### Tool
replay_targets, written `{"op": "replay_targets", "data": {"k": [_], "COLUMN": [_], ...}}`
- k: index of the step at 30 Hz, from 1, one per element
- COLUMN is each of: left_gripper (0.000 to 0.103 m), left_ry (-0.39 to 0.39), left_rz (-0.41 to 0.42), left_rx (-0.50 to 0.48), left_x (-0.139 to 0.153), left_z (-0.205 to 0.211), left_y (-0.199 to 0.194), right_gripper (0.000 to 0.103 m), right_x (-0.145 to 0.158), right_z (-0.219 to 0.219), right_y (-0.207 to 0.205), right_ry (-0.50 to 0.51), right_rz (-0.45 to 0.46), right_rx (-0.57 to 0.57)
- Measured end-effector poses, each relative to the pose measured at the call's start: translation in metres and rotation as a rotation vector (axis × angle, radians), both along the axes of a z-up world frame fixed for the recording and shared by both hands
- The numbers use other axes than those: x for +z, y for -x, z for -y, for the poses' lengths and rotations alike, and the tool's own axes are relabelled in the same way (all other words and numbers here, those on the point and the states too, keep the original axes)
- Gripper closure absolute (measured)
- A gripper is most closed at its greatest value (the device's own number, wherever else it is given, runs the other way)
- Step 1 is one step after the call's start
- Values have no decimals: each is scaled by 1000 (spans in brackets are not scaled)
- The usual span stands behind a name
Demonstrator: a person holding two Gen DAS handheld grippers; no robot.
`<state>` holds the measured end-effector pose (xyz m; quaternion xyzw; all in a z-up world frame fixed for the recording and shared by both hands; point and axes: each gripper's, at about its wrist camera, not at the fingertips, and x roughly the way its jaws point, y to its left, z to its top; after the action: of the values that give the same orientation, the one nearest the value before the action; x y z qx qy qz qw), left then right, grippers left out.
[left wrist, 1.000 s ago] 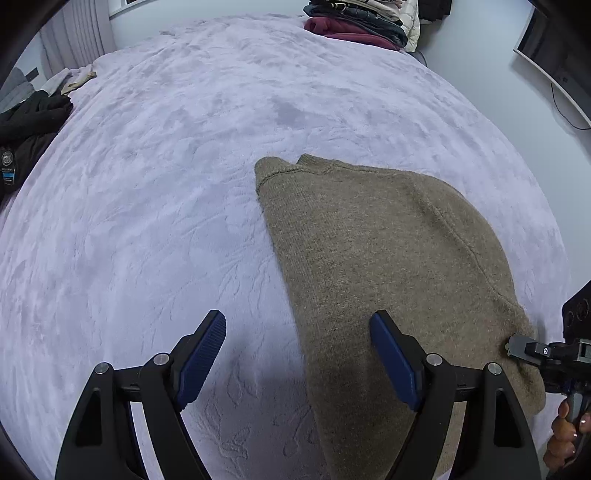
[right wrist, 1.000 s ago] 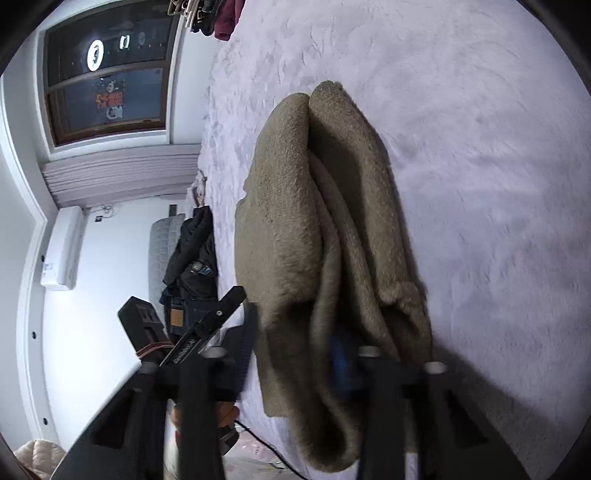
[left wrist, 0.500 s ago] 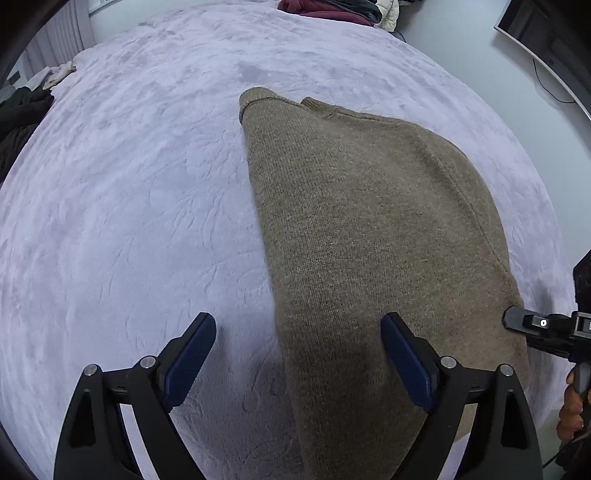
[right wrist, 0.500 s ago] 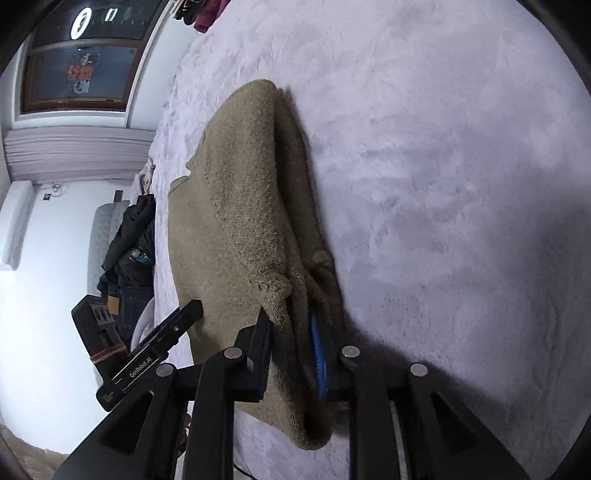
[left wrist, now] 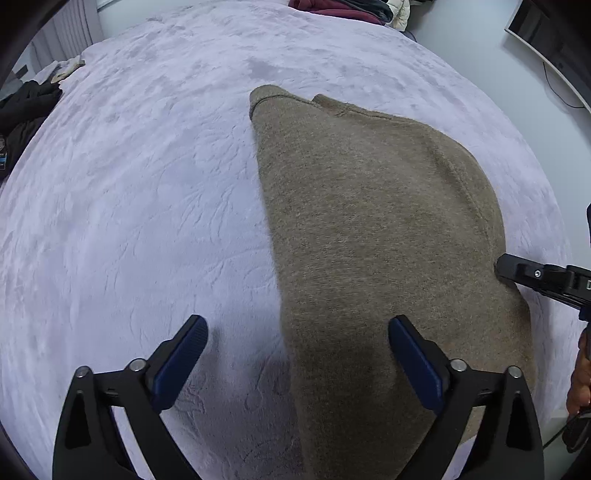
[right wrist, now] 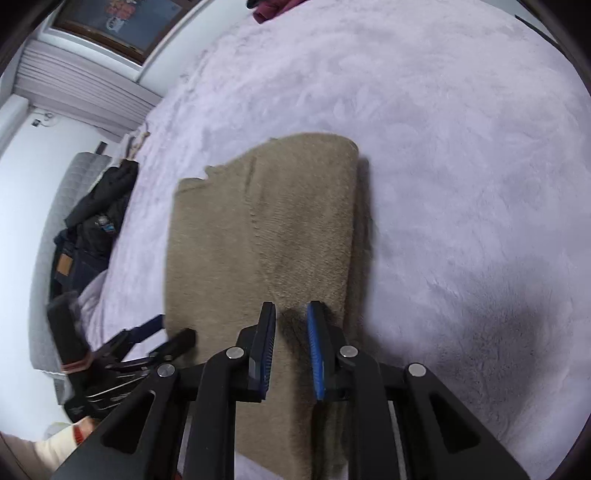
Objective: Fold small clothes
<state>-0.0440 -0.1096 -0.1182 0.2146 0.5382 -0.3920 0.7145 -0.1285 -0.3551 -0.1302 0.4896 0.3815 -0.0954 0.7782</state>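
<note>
Sweater (left wrist: 369,236), olive knit, lies folded lengthwise on the lilac bed (left wrist: 129,206). Left gripper (left wrist: 295,354) hovers with fingers spread wide; right gripper (right wrist: 290,332) fingers stand slightly parted, gripping nothing. Next, likely grasp the near end and fold it toward the collar.

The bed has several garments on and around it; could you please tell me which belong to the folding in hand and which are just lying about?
In the job:
- brown knit sweater, folded, lying on the lilac blanket
- left hand-held gripper, open
- right hand-held gripper, slightly open over the sweater

Lying about:
- dark clothes beside the bed
- stacked clothes at the far edge
</note>
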Motion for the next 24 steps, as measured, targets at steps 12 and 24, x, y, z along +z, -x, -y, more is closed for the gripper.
{"op": "replay_targets", "data": {"k": [12, 24], "left_gripper": [1, 1], "left_ry": [-14, -29], "left_rz": [-30, -46], "left_rx": [14, 20], "left_x": [-2, -2], "left_z": [-1, 1], "left_y": [-3, -5], "right_gripper": [95, 64], "right_x": [-12, -10], "right_z": [20, 8], "right_y": [32, 46], "right_ry": [-108, -140], "right_rz": [15, 3], "right_rx": [-134, -161]}}
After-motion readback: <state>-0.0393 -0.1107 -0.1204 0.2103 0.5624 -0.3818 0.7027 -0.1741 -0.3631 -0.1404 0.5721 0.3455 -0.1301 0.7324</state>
